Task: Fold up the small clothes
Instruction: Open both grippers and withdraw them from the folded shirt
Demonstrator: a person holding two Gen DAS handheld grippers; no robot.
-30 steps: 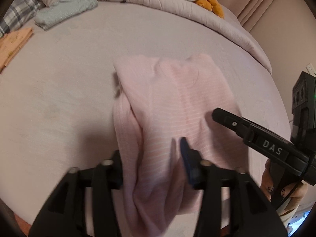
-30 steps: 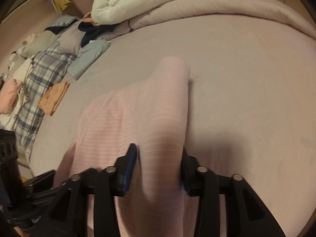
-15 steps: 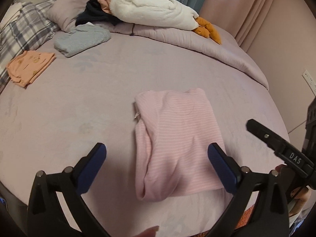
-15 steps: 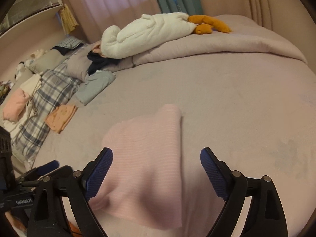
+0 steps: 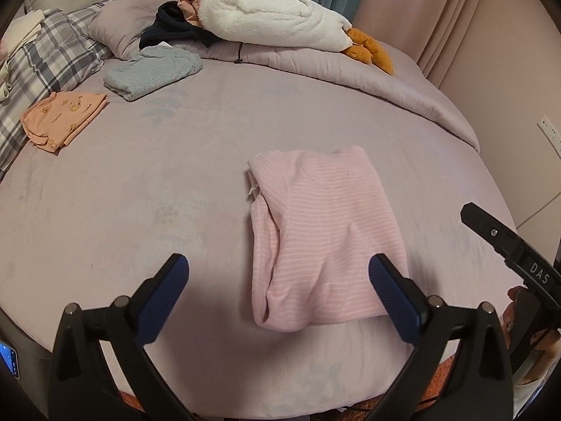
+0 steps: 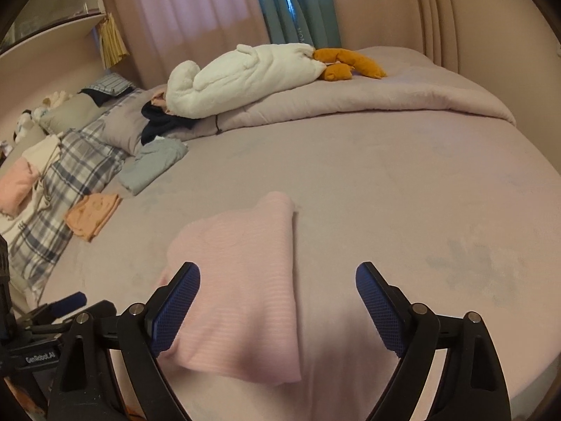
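Left gripper (image 5: 278, 273): jaws spread wide, holding nothing; blue pads, hangs above the near edge of the bed, clear of the cloth.
Right gripper (image 6: 277, 280): jaws spread wide too, nothing between them, not touching the cloth; its black body with "DAS" lettering shows at the right edge of the left wrist view.
Pink striped top (image 5: 322, 231): folded into a rough rectangle, lying flat on the bed near its front edge; thin white stripes, round neckline seam showing near the far end, left side rolled into a thick bulging fold, small white tag sticking out at far left corner. Right wrist view is blurred, stripes barely visible there (image 6: 242, 277).
Bed sheet (image 5: 140, 182): mauve, smooth, faint darker smudges.
Folded orange garment (image 5: 59, 119): printed pattern, far left, well apart from the pink top.
Folded grey-blue garment (image 5: 154, 70): beyond the orange one, near the pillows.
Plaid pillow (image 5: 45, 70): left edge of the bed.
Duvet (image 5: 350, 70): mauve, bunched across the far side.
White plush toy (image 5: 277, 21): lying on the duvet, orange feet at its right end.
Dark garment (image 5: 171, 28): crumpled beside the toy's head.
Curtains (image 6: 196, 10): pink, with a teal panel (image 6: 298, 7) behind the bed.
Wall socket (image 5: 548, 133): on the pink wall, right.
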